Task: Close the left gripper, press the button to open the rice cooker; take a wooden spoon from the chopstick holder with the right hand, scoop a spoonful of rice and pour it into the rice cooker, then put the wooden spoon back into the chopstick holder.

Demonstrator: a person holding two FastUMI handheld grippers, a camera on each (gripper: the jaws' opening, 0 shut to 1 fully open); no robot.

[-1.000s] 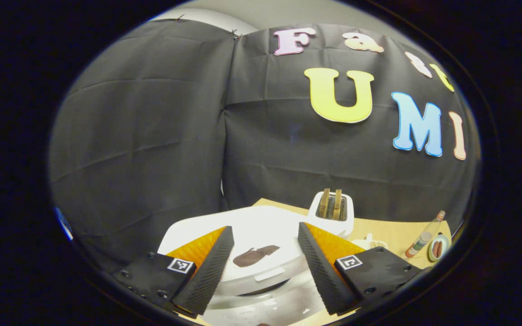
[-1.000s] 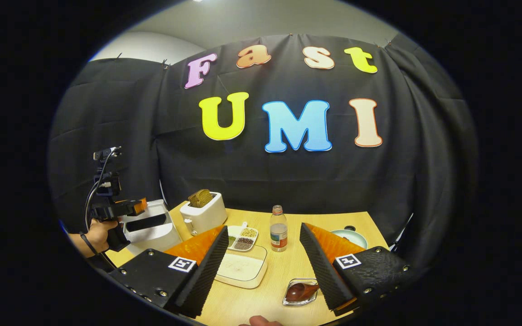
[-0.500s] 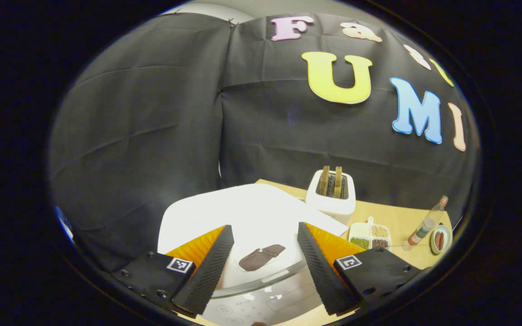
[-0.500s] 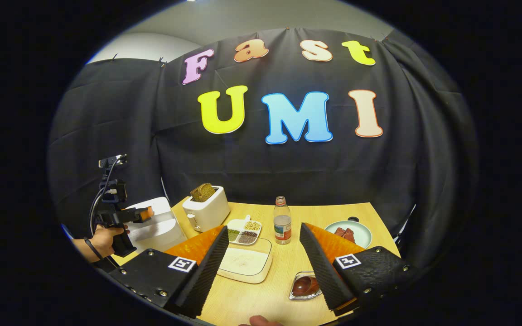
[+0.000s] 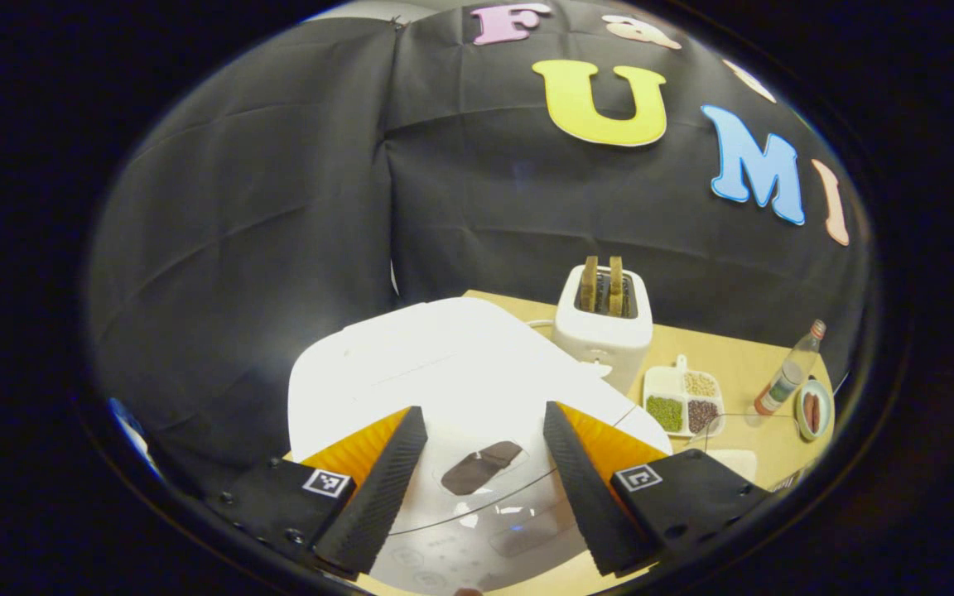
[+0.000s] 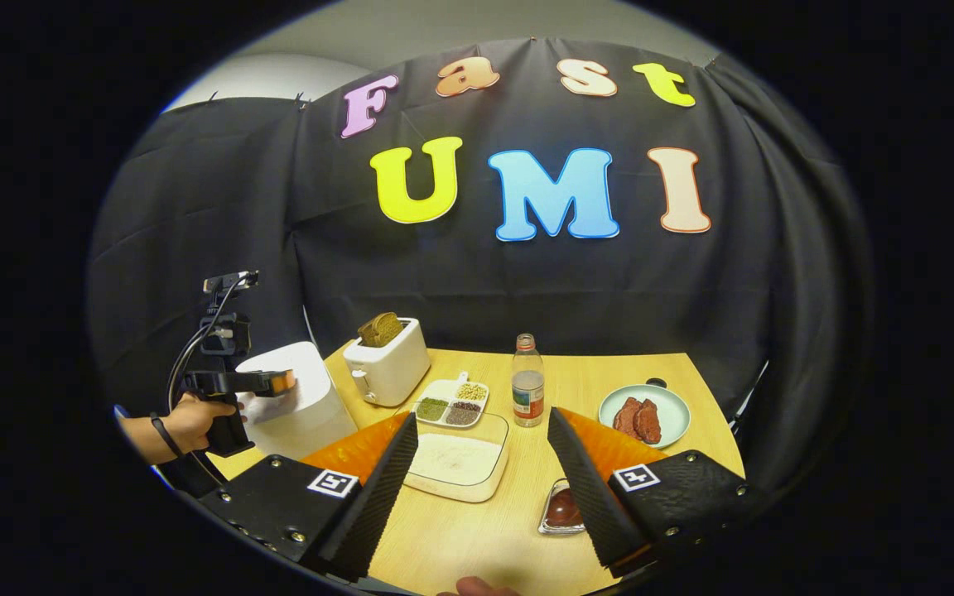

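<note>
Both of my jaws stand wide with nothing between them. My left gripper (image 5: 477,463) hovers over the white rice cooker (image 5: 444,372), whose lid is down; a dark patch (image 5: 481,466) on the front of the lid shows between my two fingers. In the right gripper view I see that same left gripper (image 6: 266,382) farther off, held by a hand (image 6: 187,422) at the left edge of the bench (image 6: 593,372), its tip over the top of the rice cooker (image 6: 303,410).

My right gripper (image 6: 481,480) hangs above the near edge of the bench. Between its fingers lies a shallow tray of rice (image 6: 456,459), and just beside my right finger sits a small clear holder with the wooden spoon (image 6: 561,507) in it, partly hidden by that finger.

Behind the rice cooker, toward the far left corner of the bench, stands a white toaster (image 5: 605,319) with two slices of bread upright in its slots. To its right lies a divided dish (image 6: 450,404) of beans and grains, then a clear bottle (image 6: 527,389) standing upright. Near the right edge rests a pale green plate (image 6: 666,404) with pieces of red meat on it.
</note>
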